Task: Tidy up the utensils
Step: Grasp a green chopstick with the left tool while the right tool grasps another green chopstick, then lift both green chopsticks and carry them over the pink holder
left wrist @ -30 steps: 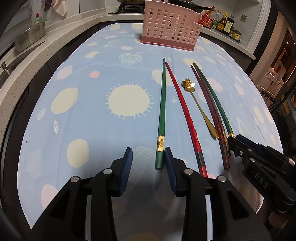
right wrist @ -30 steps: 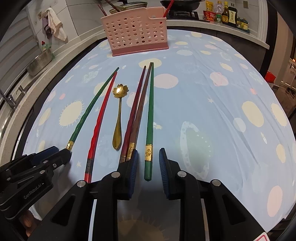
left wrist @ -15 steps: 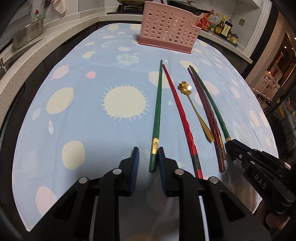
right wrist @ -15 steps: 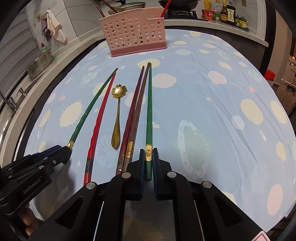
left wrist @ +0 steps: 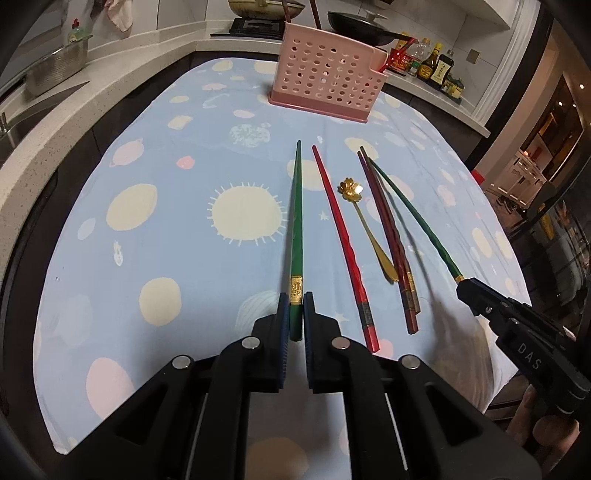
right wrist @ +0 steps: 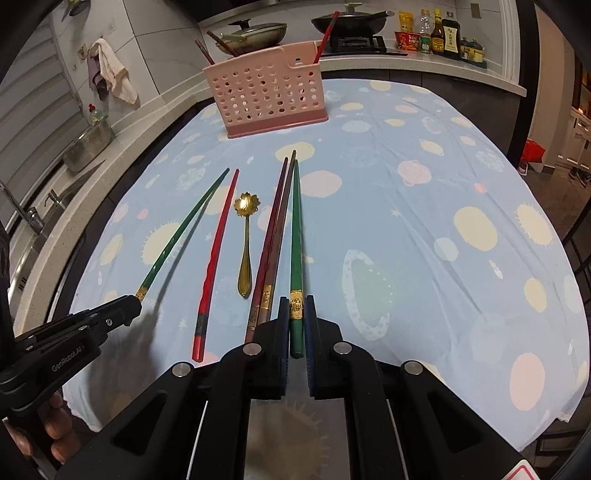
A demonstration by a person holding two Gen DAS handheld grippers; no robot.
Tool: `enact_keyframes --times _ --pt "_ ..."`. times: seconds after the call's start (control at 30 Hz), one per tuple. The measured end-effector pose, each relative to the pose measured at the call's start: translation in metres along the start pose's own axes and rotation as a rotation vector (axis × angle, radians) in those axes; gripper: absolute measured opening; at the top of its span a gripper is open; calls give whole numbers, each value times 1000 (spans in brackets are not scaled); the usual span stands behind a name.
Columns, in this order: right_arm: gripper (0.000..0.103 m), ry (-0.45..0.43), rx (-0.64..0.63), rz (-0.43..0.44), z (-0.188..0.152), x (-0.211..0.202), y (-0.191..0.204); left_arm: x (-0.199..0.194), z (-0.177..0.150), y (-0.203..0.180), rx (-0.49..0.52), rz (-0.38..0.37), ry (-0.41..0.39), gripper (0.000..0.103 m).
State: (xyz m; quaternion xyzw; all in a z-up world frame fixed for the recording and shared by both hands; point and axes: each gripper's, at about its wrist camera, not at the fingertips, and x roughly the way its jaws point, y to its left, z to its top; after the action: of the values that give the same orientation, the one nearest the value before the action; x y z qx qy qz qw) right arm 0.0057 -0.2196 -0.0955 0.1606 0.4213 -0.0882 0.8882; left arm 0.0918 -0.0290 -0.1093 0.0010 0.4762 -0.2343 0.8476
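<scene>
My left gripper (left wrist: 296,308) is shut on the thick end of a green chopstick (left wrist: 296,221) and holds it just above the cloth. My right gripper (right wrist: 296,312) is shut on the other green chopstick (right wrist: 296,236), also lifted. In the left wrist view the right gripper (left wrist: 466,290) holds that chopstick (left wrist: 410,210) at the right. Between them on the cloth lie a red chopstick (left wrist: 341,236), a gold flower spoon (left wrist: 364,221) and two dark red chopsticks (left wrist: 388,236). The pink perforated holder (left wrist: 327,86) stands at the far end.
A blue spotted cloth (left wrist: 166,240) covers the table. Behind the holder (right wrist: 266,92) are a stove with pans (right wrist: 351,20) and sauce bottles (right wrist: 439,31). A metal colander (right wrist: 88,147) sits on the left counter by the sink.
Both grippers closed from open onto the green chopsticks' thick ends. Both chopsticks have risen off the cloth and now cast shadows.
</scene>
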Motion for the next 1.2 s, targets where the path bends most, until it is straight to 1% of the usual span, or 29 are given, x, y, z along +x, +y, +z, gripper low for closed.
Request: enact_keyframes --times 0.13,0.3,0.43,0.67,0.8,1.03,1.2 --pt "8 -46 14 13 8 -21 -2 -23 5 2 -10 -17 -35 7" --pt "8 -105 24 22 22 -44 -2 -54 17 5 -27 -24 -104 7" --pt "8 -154 27 34 37 -61 -1 -80 33 5 -36 -27 -170 7" --pt "8 -233 30 46 62 -79 0 -112 64 7 -60 -50 -262 7" --pt "8 -273 31 43 78 -85 -2 -119 82 7 -67 -60 -299 7" --pt "7 -321 31 34 105 -89 -5 -114 113 6 -64 -47 -336 7" --pt "7 -336 45 66 128 -91 -7 -112 136 4 -51 -54 -353 7"
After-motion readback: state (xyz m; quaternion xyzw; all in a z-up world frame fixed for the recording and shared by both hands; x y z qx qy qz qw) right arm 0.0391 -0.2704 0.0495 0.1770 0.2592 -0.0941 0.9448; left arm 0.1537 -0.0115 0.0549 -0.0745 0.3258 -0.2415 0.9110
